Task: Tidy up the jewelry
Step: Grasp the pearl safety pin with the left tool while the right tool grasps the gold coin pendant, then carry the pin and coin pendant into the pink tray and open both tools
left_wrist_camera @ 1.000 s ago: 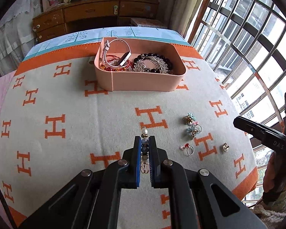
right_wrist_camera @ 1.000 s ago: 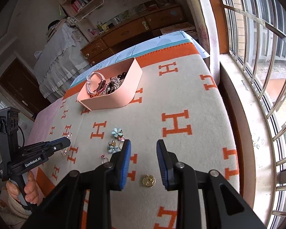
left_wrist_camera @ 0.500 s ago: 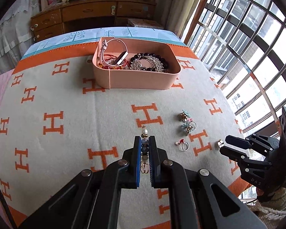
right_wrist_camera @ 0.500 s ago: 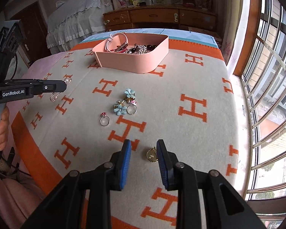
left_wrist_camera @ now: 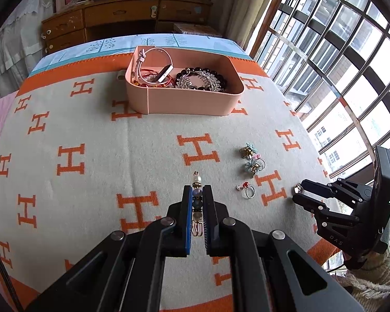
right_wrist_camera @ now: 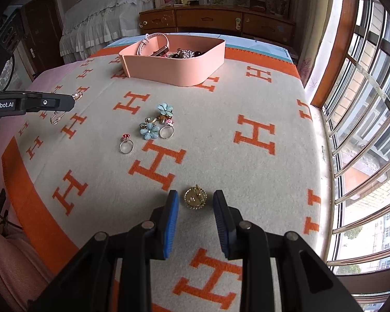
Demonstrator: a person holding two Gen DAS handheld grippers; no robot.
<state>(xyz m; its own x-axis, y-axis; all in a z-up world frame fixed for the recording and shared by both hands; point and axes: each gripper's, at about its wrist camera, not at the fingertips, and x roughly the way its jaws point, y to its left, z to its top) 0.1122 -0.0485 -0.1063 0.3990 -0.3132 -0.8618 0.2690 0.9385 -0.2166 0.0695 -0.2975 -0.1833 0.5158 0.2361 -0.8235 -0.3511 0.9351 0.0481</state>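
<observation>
Orange-H blanket (right_wrist_camera: pixel 247 104) under pink tray (right_wrist_camera: pixel 179 70), wooden dresser (right_wrist_camera: pixel 215 22) behind

The left wrist view looks forward and down from above the near edge of the cream blanket with orange H letters (left_wrist_camera: pixel 96 130), facing the pink rounded plastic tray (left_wrist_camera: pixel 187 102) and the wooden drawer chest (left_wrist_camera: pixel 122 18) far behind it. The right wrist view sits lower and closer to the same blanket (right_wrist_camera: pixel 247 98), nearer the barred window (right_wrist_camera: pixel 364 109), also facing the tray (right_wrist_camera: pixel 176 70). Both share the tray, the chest (right_wrist_camera: pixel 215 20) and the small blue flower ornaments (left_wrist_camera: pixel 251 160) (right_wrist_camera: pixel 156 121).
</observation>
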